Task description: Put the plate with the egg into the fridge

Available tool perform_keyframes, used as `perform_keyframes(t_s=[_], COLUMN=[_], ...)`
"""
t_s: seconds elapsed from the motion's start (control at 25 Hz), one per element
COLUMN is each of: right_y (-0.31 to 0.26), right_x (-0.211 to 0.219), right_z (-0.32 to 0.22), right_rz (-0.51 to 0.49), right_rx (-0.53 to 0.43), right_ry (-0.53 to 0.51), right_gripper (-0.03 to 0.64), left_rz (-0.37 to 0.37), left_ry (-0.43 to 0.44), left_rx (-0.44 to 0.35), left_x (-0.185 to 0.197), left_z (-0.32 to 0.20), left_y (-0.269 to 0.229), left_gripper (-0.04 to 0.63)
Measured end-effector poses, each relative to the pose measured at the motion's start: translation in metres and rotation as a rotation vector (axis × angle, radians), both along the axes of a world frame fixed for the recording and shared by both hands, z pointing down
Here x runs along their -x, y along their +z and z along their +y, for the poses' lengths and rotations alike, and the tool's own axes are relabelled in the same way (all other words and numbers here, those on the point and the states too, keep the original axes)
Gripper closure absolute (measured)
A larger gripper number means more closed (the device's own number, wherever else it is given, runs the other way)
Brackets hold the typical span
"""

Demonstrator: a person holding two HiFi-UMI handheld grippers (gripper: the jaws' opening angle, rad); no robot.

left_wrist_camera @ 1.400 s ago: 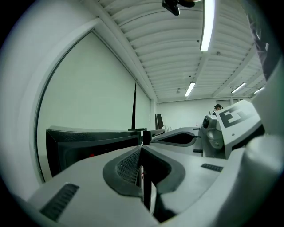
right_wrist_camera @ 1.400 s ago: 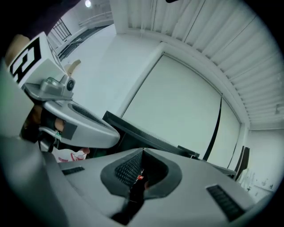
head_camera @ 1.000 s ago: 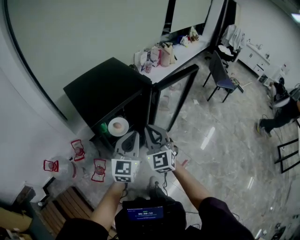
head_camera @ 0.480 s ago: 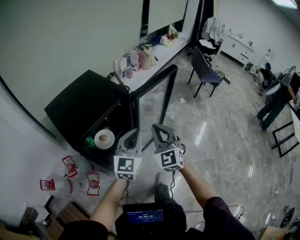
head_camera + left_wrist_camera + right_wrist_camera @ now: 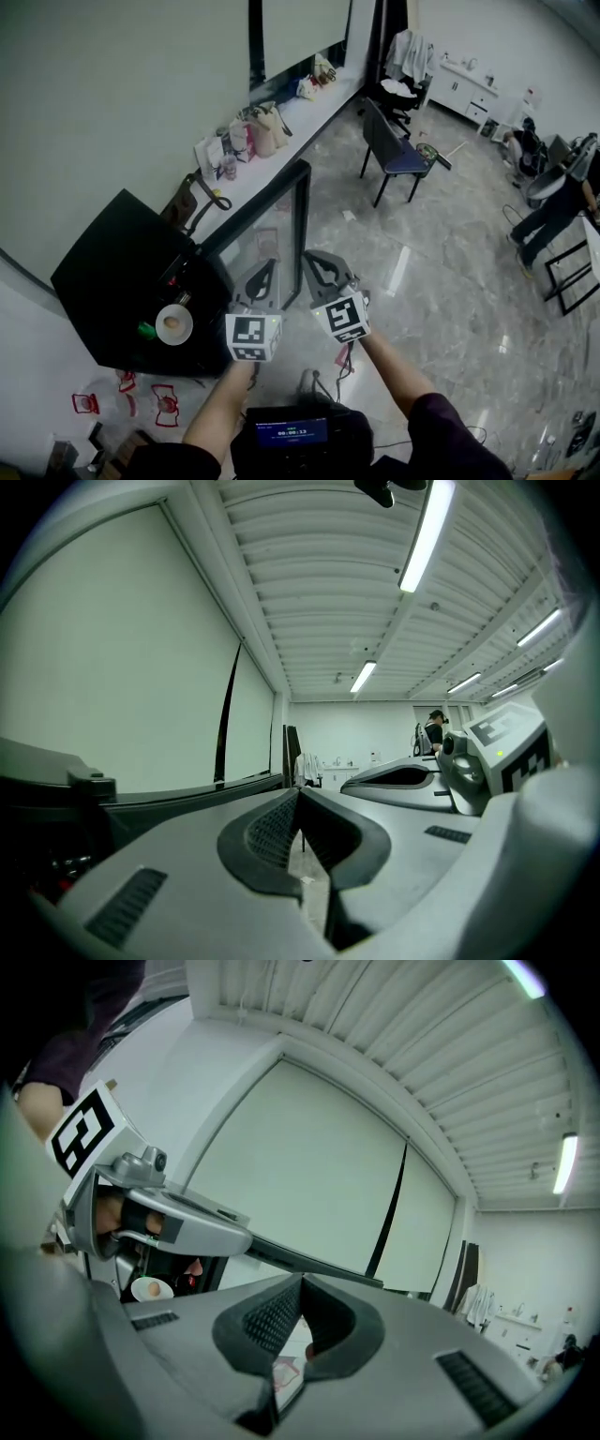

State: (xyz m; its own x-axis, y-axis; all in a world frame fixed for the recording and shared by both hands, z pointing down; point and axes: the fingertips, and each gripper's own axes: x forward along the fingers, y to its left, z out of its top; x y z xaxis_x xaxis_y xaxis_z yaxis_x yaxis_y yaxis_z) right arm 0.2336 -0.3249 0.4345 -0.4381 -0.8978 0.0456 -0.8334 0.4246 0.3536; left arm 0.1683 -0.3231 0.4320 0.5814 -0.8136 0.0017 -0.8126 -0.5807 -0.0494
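The white plate [image 5: 174, 324] with a brown egg [image 5: 172, 322] on it sits inside the black fridge [image 5: 112, 281], whose glass door [image 5: 274, 220] stands open. The right gripper view shows the plate [image 5: 150, 1289] small and far to the left. My left gripper [image 5: 265, 277] and right gripper [image 5: 322, 269] are held side by side in front of me, well right of the plate and clear of the fridge. Both are shut with nothing between the jaws, which meet at their tips in the left gripper view [image 5: 298, 795] and the right gripper view [image 5: 302, 1284].
Red-rimmed containers [image 5: 127, 401] lie on the floor below the fridge. A long counter [image 5: 281, 117] with bags runs along the wall. A dark chair [image 5: 389, 155] stands on the marble floor, and a person [image 5: 562, 192] is at the far right.
The fridge and the plate have slid toward the lower left of the head view as the view swung right. Both grippers stay shut, side by side, farther from the plate.
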Motion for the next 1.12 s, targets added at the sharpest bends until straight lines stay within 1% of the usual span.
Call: perform_keyframes(t_s=[0.12,0.2,0.32,0.48,0.68,0.72,0.84,0.92,1.0,1.12], right_y=[0.001,0.002,0.008,0.015,0.034,0.038,0.056,0.068,0.078,0.091], right_x=[-0.024,-0.035,-0.045,-0.051,-0.06,-0.063,-0.067,-0.068,-0.072,-0.074], right_z=[-0.028,-0.045,-0.071,-0.106,-0.144,-0.152,-0.178,-0.199,-0.218,-0.241], right_rz=[-0.01,-0.039,-0.067,-0.092,-0.094,-0.098,-0.09,-0.078,-0.068,-0.039], right_rx=[0.009,0.027,0.051,0.075,0.163,0.186,0.263,0.308,0.349,0.397], right_ry=[-0.041,-0.062,-0.081,-0.107,-0.144,-0.156,-0.214,-0.264,-0.311,-0.381], right_gripper=[0.609,0.609,0.609,0.609,0.603,0.584,0.47,0.418,0.376,0.338], left_rz=[0.006,0.001,-0.008,-0.019,-0.022,-0.022,-0.024,-0.03,-0.033,-0.039], left_ry=[-0.013,-0.015,-0.016,0.006,0.023,0.024,0.025,0.001,-0.035,-0.087], left_rx=[0.009,0.012,0.013,0.011,0.022,0.024,0.023,0.023,0.03,0.041], left_x=[-0.022,-0.033,-0.044,-0.055,-0.062,-0.064,-0.069,-0.069,-0.071,-0.075], left_z=[-0.026,-0.039,-0.059,-0.083,-0.108,-0.113,-0.126,-0.137,-0.147,-0.16], left_y=[-0.002,-0.002,0.005,0.015,0.022,0.021,0.025,0.029,0.035,0.044], left_gripper=[0.586,0.586,0.586,0.586,0.586,0.586,0.586,0.586,0.586,0.586])
